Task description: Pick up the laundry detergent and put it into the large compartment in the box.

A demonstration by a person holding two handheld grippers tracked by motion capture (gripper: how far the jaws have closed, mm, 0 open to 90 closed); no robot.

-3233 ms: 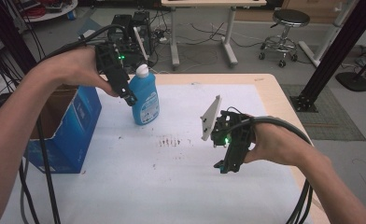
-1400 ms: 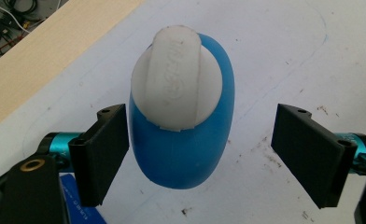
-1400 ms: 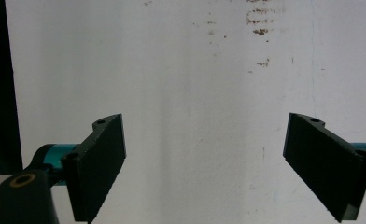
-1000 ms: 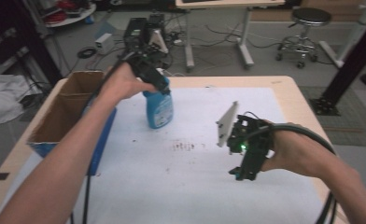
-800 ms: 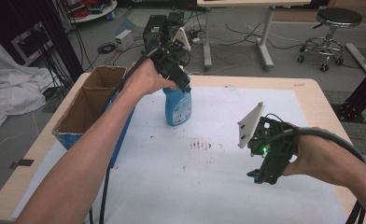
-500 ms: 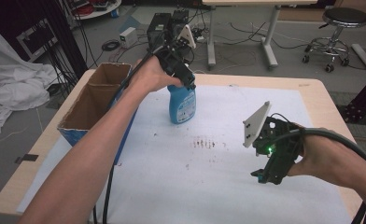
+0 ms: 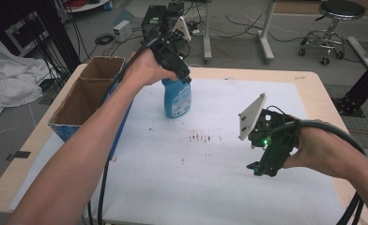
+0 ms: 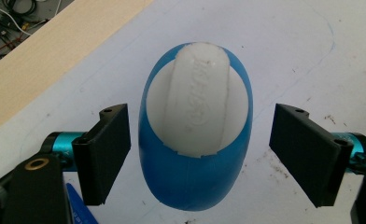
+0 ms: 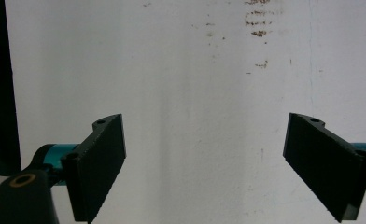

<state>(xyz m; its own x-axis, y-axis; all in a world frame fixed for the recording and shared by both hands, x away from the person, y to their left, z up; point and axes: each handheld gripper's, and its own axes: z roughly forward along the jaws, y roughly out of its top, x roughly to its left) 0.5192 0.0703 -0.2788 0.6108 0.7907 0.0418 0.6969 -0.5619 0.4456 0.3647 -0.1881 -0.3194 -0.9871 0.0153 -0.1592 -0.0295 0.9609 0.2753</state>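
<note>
A blue bottle (image 7: 177, 98) with a white cap stands upright on the white sheet (image 7: 219, 178) near the table's far side. My left gripper (image 7: 184, 75) points down over its top. In the left gripper view the bottle (image 8: 197, 135) sits between the two black pads (image 8: 104, 154), with a gap on each side. The jaws of the left gripper (image 8: 200, 116) have just been closing with the bottle between them, but they do not press on it. My right gripper (image 7: 259, 168) hovers over the sheet at the right, and its jaws (image 9: 204, 135) are open with nothing between them.
An open cardboard box (image 7: 86, 93) with blue sides stands at the table's left edge, close to the left forearm. Brown specks (image 7: 202, 137) mark the sheet's middle. Cables trail from both grippers. A stool (image 7: 334, 14) and equipment stand on the floor beyond the table.
The high view itself has shifted a little. The left gripper stays over the bottle's top and the right gripper stays over the sheet at the right.
</note>
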